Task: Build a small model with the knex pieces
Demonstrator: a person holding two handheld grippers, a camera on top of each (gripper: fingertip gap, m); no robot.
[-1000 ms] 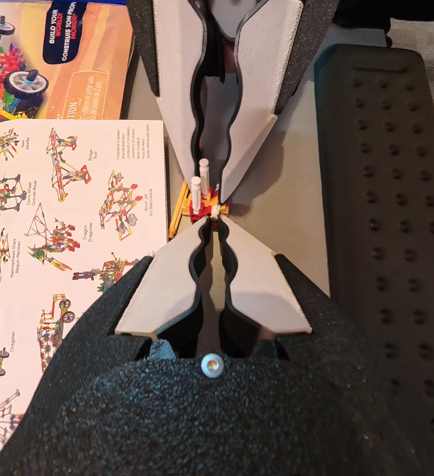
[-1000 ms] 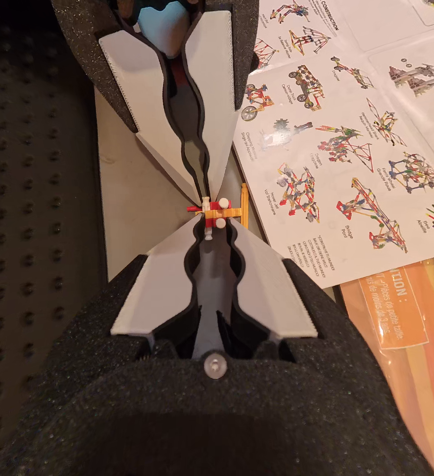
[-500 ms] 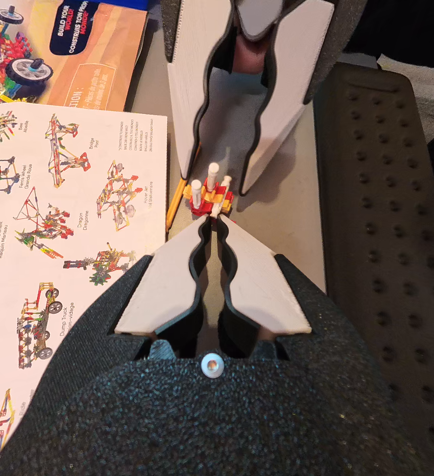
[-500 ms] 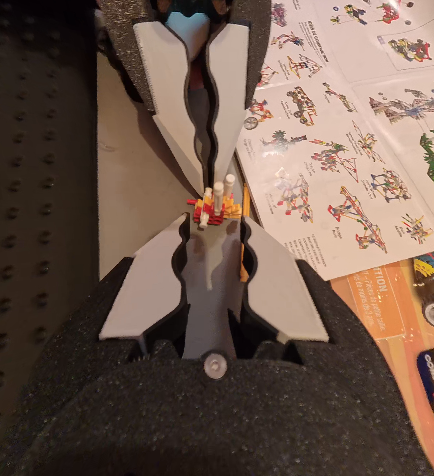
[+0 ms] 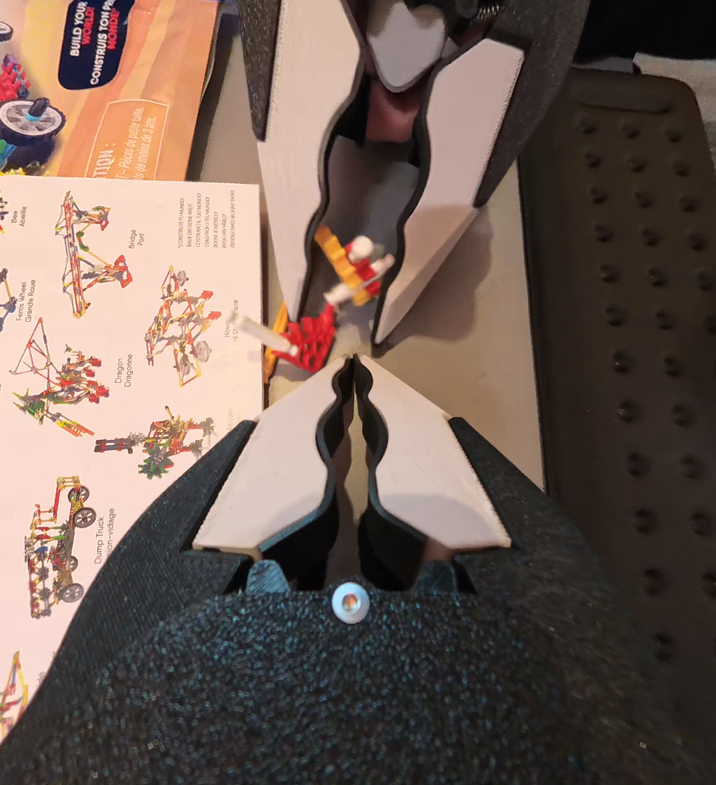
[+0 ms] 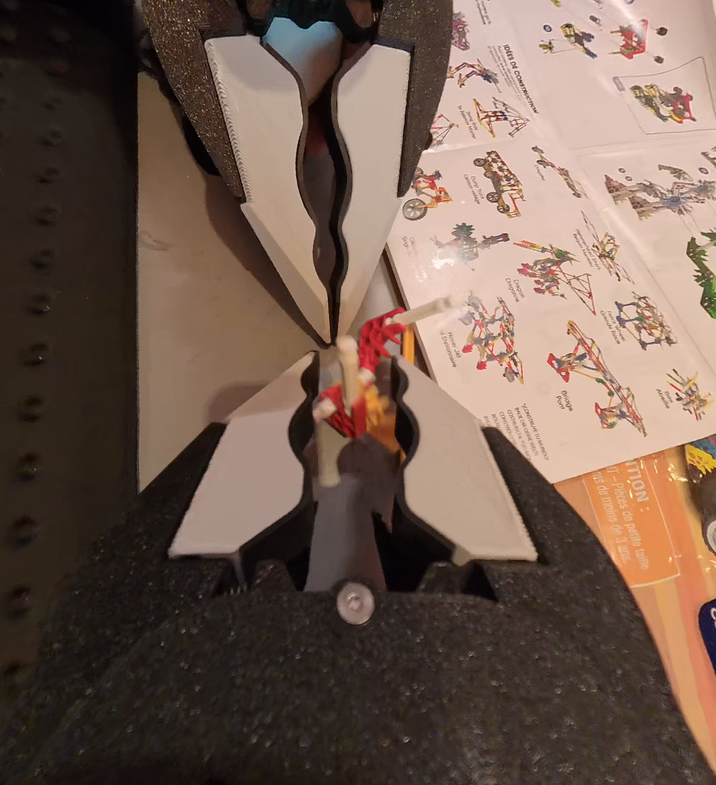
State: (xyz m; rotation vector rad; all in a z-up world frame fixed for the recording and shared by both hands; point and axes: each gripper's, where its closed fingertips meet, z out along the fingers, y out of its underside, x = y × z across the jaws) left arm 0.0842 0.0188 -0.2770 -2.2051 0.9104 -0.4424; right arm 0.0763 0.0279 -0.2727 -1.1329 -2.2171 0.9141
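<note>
The left gripper point(image 5: 353, 359) is pressed shut on nothing. At its 11 o'clock, a red connector with a white rod point(image 5: 301, 337) lies loose on the table point(image 5: 492, 382). The right gripper point(image 6: 354, 361) gapes open around a red, yellow and white toy cluster point(image 6: 350, 408), unclamped. The cluster may tumble out or scatter, since nothing grips it.

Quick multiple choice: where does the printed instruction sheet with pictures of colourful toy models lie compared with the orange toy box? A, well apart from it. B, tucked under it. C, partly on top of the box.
C: the white printed instruction sheet has its top edge overlapping the orange toy box, covering part of it.
</note>
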